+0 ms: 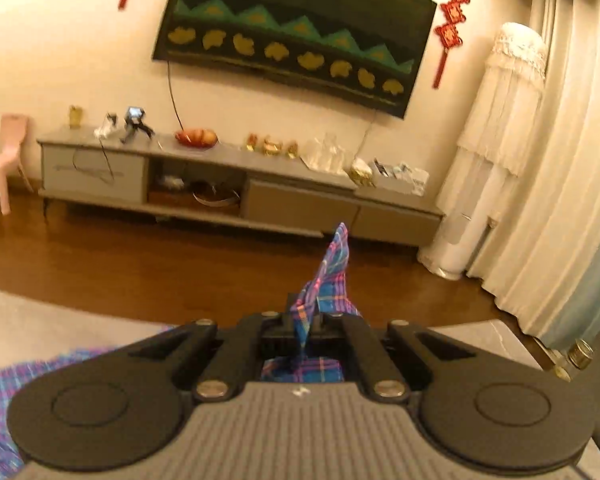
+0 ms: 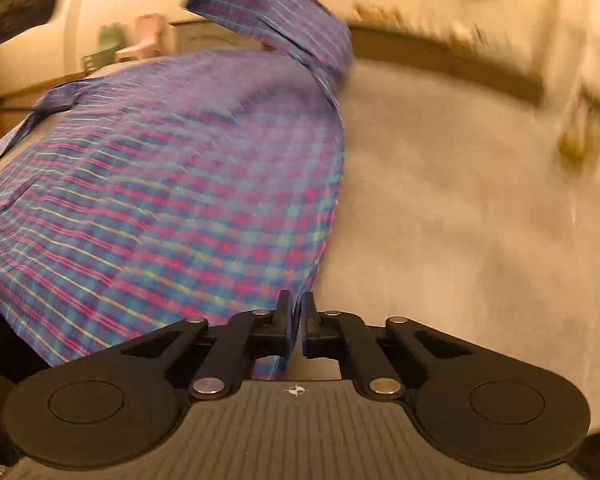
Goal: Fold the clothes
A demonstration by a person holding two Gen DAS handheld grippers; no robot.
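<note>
While both grippers pinch it, one plaid shirt (image 2: 172,184) hangs over the grey table (image 2: 460,200). Left gripper (image 1: 306,320): jaws pressed on a bunched corner that pokes up past the fingers. Right gripper (image 2: 296,320): jaws pressed on the shirt's edge; cloth spreads left, blurred. Beyond, one TV (image 1: 296,36), one cabinet (image 1: 236,184), its open shelf holding one round pan (image 1: 216,196); one red bowl (image 1: 196,138) of fruit, uncountable. One pink chair (image 1: 4,156).

thin woven plaid cloth shirt (image 2: 172,184), matt black plastic tool (image 2: 297,320), glossy wood floor (image 1: 140,264).
</note>
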